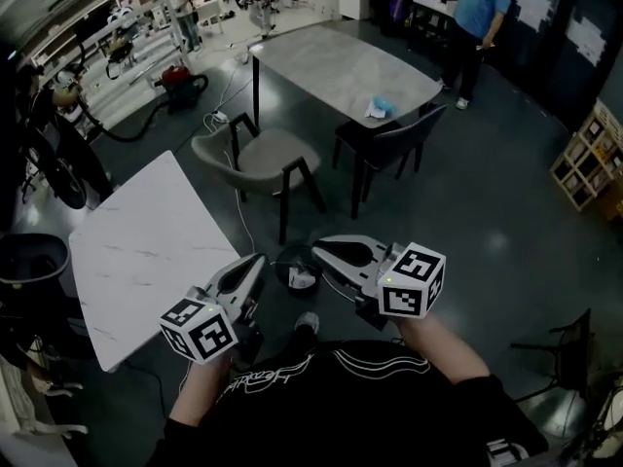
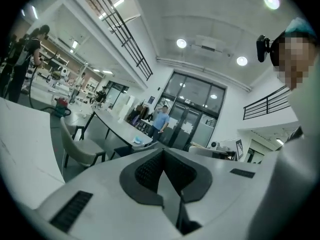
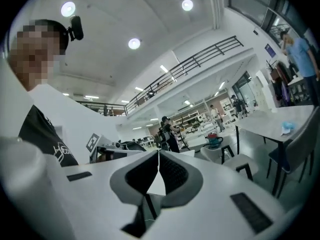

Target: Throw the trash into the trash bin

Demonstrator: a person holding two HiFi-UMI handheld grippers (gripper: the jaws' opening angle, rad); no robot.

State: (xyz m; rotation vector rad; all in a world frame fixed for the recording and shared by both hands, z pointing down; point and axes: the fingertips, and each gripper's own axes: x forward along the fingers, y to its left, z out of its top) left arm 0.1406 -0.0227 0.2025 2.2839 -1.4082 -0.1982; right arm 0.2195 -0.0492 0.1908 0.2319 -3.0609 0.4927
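Both grippers are held close in front of my chest, pointing about level. My left gripper (image 1: 256, 261) is shut with nothing between its jaws, as the left gripper view (image 2: 162, 151) also shows. My right gripper (image 1: 317, 248) is shut and empty too, its pads meeting in the right gripper view (image 3: 158, 154). Between and below them a small black trash bin (image 1: 295, 269) stands on the floor with a white scrap (image 1: 303, 280) inside. A blue and white crumpled piece (image 1: 381, 107) lies on the far grey table (image 1: 341, 61), seen also in the left gripper view (image 2: 138, 140).
A white marble table (image 1: 146, 251) stands at my left, with a larger black bin (image 1: 29, 258) beyond it. A grey chair (image 1: 258, 159) and a dark chair (image 1: 389, 144) stand ahead. Cables and a red vacuum (image 1: 180, 76) lie further back. A person in blue (image 1: 479, 17) stands far right.
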